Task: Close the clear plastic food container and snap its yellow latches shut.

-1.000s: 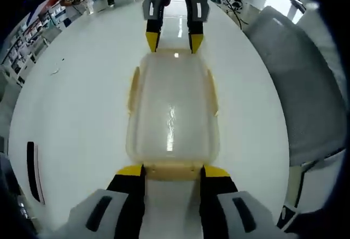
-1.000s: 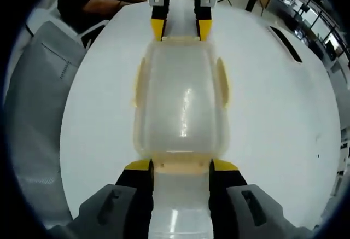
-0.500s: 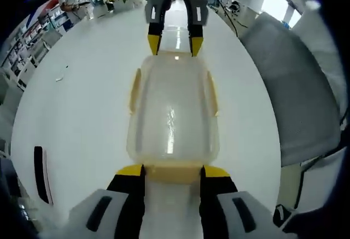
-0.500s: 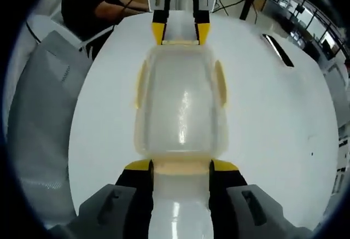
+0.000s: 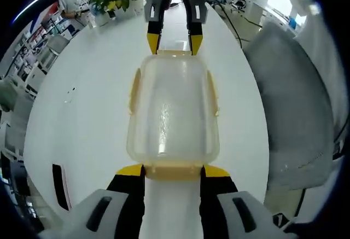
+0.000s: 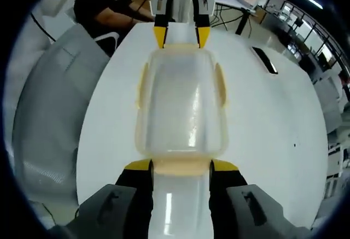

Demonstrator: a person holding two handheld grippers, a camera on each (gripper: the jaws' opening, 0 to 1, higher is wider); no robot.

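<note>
I see the white table [image 5: 82, 113] spreading wide under both cameras, with a grey chair [image 5: 295, 113] off one edge and a dark flat device [image 6: 264, 59] lying well apart from the work. In the middle sits the clear plastic food container [image 5: 172, 108], lid down on top of it, set lengthways between my two grippers. Its yellow latches [image 5: 133, 89] lie flat against the long sides; whether they are fully snapped I cannot tell.

My left gripper [image 5: 173, 170] has its yellow-tipped jaws spread to either side of the near end latch [image 5: 173, 169] — the tips look to be touching that yellow flap's ends, though how firmly they press I cannot judge. My right gripper [image 6: 181, 165] stands the same way at the opposite end, jaws apart and flanking the flap there [image 6: 181, 166].

In the left gripper view the right one shows at the container's far end, its tips beside the lid's edge — matching what the right gripper view gives of the left.
</note>
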